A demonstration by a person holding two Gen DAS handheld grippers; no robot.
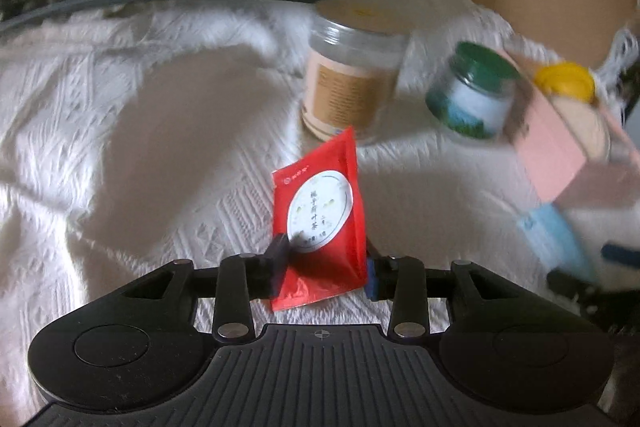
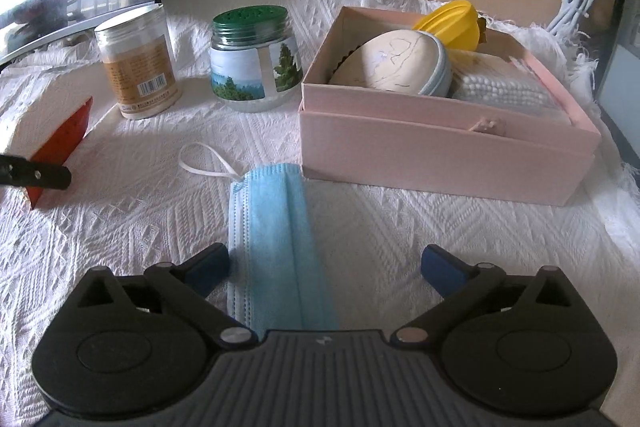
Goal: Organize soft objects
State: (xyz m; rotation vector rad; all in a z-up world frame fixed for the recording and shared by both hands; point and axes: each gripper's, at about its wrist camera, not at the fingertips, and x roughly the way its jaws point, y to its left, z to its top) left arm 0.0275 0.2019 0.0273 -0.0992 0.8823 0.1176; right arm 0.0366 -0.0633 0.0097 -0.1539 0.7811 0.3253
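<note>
Between my right gripper's (image 2: pixel 325 267) wide-open, empty fingers lies the blue mask (image 2: pixel 276 247), pointing long-ways toward the pink box (image 2: pixel 440 155); I should close.

Matte black plastic left gripper (image 1: pixel 326 267) and right gripper (image 2: pixel 325 265): ribbed central housing, round side hubs, silver pivot screws, blue pads on fingers (image 2: pixel 442 263).
</note>
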